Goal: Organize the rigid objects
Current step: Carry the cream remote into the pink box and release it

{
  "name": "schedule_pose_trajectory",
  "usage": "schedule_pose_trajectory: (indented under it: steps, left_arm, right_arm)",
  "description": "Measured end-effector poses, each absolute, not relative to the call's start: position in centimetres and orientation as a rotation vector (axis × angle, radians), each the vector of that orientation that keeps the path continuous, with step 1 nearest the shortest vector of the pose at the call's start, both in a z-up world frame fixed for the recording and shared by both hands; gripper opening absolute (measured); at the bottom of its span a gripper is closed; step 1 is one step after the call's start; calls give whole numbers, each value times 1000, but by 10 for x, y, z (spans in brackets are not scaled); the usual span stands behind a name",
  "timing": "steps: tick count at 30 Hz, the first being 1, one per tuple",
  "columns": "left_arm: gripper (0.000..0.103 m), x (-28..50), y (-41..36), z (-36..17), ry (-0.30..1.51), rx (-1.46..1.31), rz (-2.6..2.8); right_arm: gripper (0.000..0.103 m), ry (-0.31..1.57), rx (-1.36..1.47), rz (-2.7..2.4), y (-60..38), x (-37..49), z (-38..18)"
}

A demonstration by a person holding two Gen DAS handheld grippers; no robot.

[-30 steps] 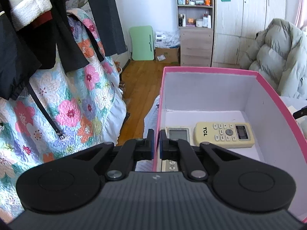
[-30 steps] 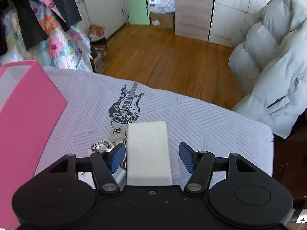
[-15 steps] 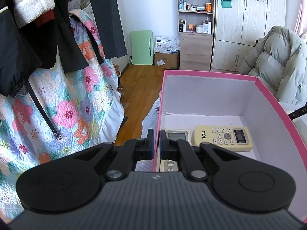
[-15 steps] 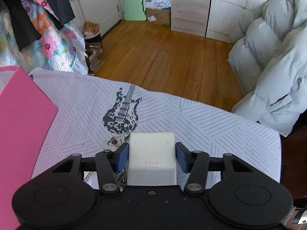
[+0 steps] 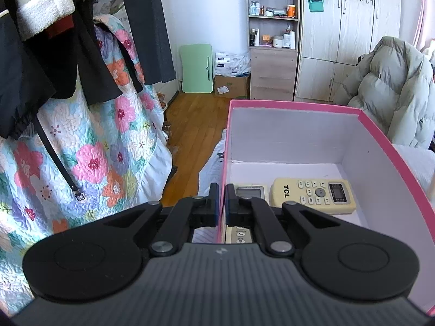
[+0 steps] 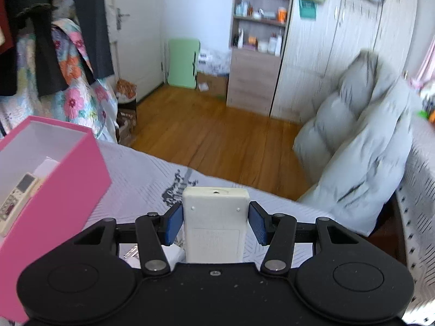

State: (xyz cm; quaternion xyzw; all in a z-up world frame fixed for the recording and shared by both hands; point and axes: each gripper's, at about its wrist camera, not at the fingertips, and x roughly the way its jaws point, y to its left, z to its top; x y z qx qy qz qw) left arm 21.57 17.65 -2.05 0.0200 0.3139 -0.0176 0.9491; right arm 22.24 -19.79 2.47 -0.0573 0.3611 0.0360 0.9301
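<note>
A pink box (image 5: 380,135) with a white inside stands on the bed. It holds a cream TCL remote (image 5: 312,195) and a second remote (image 5: 248,191) along its left wall. My left gripper (image 5: 222,203) is shut on the box's left wall. My right gripper (image 6: 216,221) is shut on a white rectangular device (image 6: 214,228), back side up, held above the bedspread. The box (image 6: 68,179) lies to its left in the right wrist view, with a remote (image 6: 16,195) visible inside.
The white patterned bedspread (image 6: 141,174) has a guitar print (image 6: 178,187). A grey puffy coat (image 6: 359,149) lies at the right. A floral quilt (image 5: 81,149) and dark clothes hang at the left. Wood floor and a shelf unit (image 5: 272,40) lie beyond.
My right gripper closed on the white device and lifted it off the bed, tilting up toward the room. The keys beneath it dropped out of view. My left gripper kept its grip on the box wall.
</note>
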Motion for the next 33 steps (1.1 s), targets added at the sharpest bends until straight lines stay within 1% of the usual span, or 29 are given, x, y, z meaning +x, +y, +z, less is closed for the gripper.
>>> schedule_pose_trajectory:
  steps: [6,11,16,18,20,23,28,33]
  left_arm:
    - [3,214,175,-21,628,47,-34]
    - [3,212,174,-21,624,49,-36]
    - [3,213,174,-20,627,35,-35]
    - [3,214,175,-20,629,33,-35]
    - [3,214,175,-20,628,30,-37]
    - [3,214,176,-20,629,28,-39]
    - [3,214,176,-20,630,37,-39]
    - [3,215,180,-21,630,17,-47]
  right_arm:
    - [57,671,-172,98,-181,202,56]
    - [57,562,-196,161,-157,187,88]
    - [57,422,-122,328,-129,181,123]
    - [57,385,-77,429,-116,183,128]
    - [57,385,-22,537,-101,192,121]
    - [57,444,16,632,-68,212,97]
    - [57,552,-26,709,-16,234,51]
    - [57,648,-35,748,-2,242,14]
